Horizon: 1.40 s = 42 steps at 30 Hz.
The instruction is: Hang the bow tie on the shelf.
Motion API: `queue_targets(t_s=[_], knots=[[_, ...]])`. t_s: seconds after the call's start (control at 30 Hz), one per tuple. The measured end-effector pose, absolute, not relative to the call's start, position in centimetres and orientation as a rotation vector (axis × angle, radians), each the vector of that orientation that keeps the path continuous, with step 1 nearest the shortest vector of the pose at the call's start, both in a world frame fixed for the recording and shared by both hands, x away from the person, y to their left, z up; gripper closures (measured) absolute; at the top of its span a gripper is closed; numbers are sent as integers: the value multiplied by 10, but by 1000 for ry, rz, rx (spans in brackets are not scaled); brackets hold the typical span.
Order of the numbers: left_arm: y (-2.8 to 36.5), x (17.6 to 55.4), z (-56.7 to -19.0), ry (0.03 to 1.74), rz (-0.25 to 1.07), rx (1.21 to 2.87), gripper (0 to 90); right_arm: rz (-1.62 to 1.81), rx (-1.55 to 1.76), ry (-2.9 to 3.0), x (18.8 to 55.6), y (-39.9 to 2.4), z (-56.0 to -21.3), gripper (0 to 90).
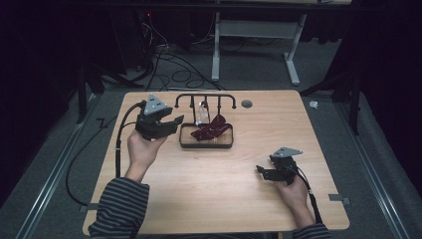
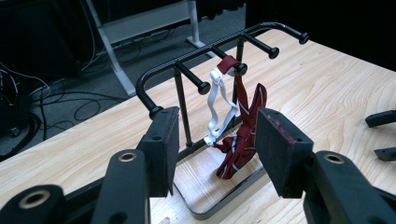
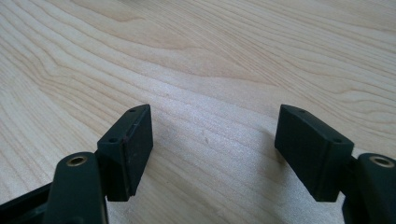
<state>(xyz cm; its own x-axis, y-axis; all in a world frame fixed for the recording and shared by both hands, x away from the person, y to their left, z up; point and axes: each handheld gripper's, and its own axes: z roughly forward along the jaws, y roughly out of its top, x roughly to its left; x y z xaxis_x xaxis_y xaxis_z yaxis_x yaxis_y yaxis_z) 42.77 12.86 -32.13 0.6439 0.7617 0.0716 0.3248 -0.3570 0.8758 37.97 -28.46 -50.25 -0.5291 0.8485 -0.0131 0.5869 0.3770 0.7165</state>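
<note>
- Ahead of the left gripper (image 2: 215,154), jaws spread and empty, a dark red strap (image 2: 243,135) hangs from a peg of the black rack (image 2: 187,60), just beyond the pads.
- Its long axis runs downward, the lower end heaped in the rack's tray.
- Farther off, the right gripper (image 1: 271,172) rests wide apart, empty, over the wooden table (image 3: 210,56), so the left hand is nearer.
</note>
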Motion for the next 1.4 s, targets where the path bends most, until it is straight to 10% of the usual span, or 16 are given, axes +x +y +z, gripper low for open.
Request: queue_targets(t_s=[1.4], knots=[[158,397,-344,916,549,1886,519,946,1246,2262,380,-285,-502,291]])
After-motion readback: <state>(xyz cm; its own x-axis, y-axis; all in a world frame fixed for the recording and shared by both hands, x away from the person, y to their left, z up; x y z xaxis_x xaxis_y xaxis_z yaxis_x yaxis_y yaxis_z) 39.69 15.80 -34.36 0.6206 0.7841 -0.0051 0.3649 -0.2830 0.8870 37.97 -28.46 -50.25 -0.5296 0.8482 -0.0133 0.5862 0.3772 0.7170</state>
